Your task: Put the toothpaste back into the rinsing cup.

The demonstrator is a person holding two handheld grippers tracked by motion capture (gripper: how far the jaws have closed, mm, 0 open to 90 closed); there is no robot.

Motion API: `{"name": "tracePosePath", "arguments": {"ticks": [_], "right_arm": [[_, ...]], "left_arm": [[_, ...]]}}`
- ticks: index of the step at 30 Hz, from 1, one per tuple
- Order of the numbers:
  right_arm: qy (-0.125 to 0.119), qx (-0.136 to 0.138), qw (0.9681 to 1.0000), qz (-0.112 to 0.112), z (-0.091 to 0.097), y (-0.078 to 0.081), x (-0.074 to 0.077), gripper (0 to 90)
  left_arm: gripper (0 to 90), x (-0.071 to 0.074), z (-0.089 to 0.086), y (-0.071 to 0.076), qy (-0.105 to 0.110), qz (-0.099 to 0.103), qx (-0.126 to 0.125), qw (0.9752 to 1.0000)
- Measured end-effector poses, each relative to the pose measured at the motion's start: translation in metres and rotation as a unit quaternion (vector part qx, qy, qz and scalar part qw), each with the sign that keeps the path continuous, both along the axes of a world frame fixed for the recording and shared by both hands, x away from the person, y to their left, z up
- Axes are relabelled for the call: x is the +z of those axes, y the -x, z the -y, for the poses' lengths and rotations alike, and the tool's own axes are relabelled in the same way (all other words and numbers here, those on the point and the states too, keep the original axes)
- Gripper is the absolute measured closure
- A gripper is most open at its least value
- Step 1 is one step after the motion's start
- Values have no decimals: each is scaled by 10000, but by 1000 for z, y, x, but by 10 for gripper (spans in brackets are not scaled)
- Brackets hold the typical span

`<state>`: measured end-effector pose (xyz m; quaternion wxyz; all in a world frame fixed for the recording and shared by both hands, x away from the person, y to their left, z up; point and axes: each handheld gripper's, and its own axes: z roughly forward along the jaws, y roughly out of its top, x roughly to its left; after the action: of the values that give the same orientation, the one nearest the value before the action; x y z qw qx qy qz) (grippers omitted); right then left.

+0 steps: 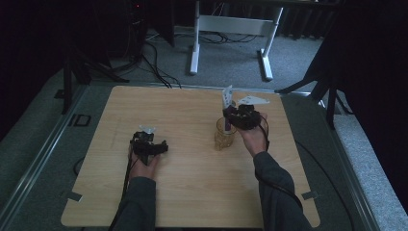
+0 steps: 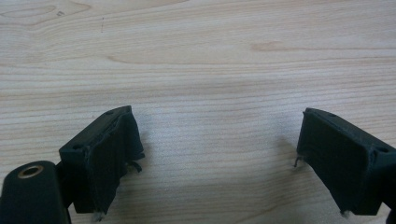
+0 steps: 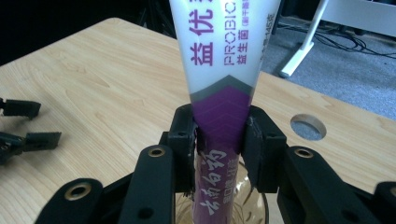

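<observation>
A big wooden worktop (image 1: 192, 192) is seen from above, with grey floor (image 1: 231, 62) around it and a white stand (image 1: 231, 24) behind it. A round hole (image 3: 307, 126) is cut into the worktop near its edge.

A glass cup (image 1: 224, 134) is stood on the right part of the worktop. A tube (image 3: 219, 79) is stood upright in the cup, with its lower purple end down inside the glass and its wide white top sticking up. Purple and grey letters are printed on it.

The right tongs (image 1: 234, 117) are held just over the cup by the right hand (image 1: 255, 137). In the right gripper view the tube is seen between the two black jaws, at its purple part. The pads are set close against both sides of the tube. Whether the tube is squeezed or just let go cannot be told.

The left tongs (image 1: 146, 140) are held by the left hand (image 1: 143, 166), well apart from the cup. They are spread wide over bare wood, and nothing is held between them.
</observation>
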<state>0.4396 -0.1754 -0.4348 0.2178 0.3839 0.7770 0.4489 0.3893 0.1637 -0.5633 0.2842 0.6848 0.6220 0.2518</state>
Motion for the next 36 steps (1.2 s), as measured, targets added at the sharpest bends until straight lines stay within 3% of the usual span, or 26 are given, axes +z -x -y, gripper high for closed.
{"name": "tracePosePath", "arguments": {"ticks": [13, 20, 28, 31, 36], "right_arm": [[242, -35, 9994, -240, 6, 2, -22, 666], [520, 95, 9979, -371, 4, 5, -36, 659], [496, 174, 9978, -411, 5, 5, -35, 656], [431, 209, 9972, -578, 6, 2, -35, 624], [547, 268, 9963, -600, 4, 1, -34, 622]], "left_arm": [[114, 0, 0, 0, 4, -1, 5, 10000], [114, 0, 0, 0, -4, -6, -3, 10000], [114, 0, 0, 0, -2, -4, -1, 10000], [114, 0, 0, 0, 2, 0, 3, 10000], [114, 0, 0, 0, 2, -1, 2, 10000]]}}
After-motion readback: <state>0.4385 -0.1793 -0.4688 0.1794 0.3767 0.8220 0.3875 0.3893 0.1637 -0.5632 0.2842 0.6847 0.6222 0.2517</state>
